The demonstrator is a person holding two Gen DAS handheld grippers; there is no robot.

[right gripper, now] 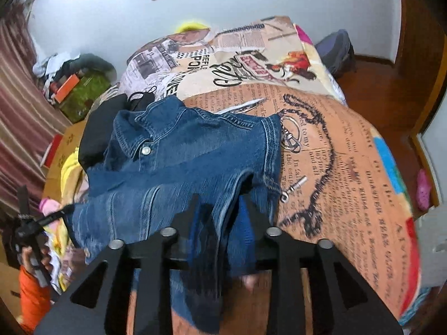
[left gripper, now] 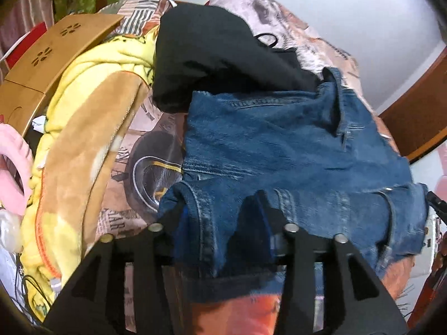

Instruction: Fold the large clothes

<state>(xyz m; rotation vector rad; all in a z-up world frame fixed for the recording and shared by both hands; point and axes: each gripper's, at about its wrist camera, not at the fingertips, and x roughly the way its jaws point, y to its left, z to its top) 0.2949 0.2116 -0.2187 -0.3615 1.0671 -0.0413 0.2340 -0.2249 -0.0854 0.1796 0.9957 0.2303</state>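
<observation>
A blue denim jacket [left gripper: 279, 145] lies folded on the bed, with its collar and a metal button [right gripper: 145, 150] facing up in the right wrist view. My left gripper [left gripper: 220, 198] stands at the jacket's near edge. Its jaws are apart, and a fold of denim hangs loosely between them. My right gripper [right gripper: 220, 198] is at the other near corner of the jacket [right gripper: 181, 150], also open, with denim between its fingers. In the right wrist view the left gripper [right gripper: 30, 223] shows at the left edge, held by a hand in an orange sleeve.
A black garment [left gripper: 212, 53] lies just beyond the jacket. A yellow and tan blanket [left gripper: 83, 128] and a cardboard box [left gripper: 47, 55] sit to the left. The newspaper-print bedspread [right gripper: 349, 167] stretches away to the right. A wooden floor [right gripper: 377, 78] and a dark bag [right gripper: 335, 50] lie beyond the bed.
</observation>
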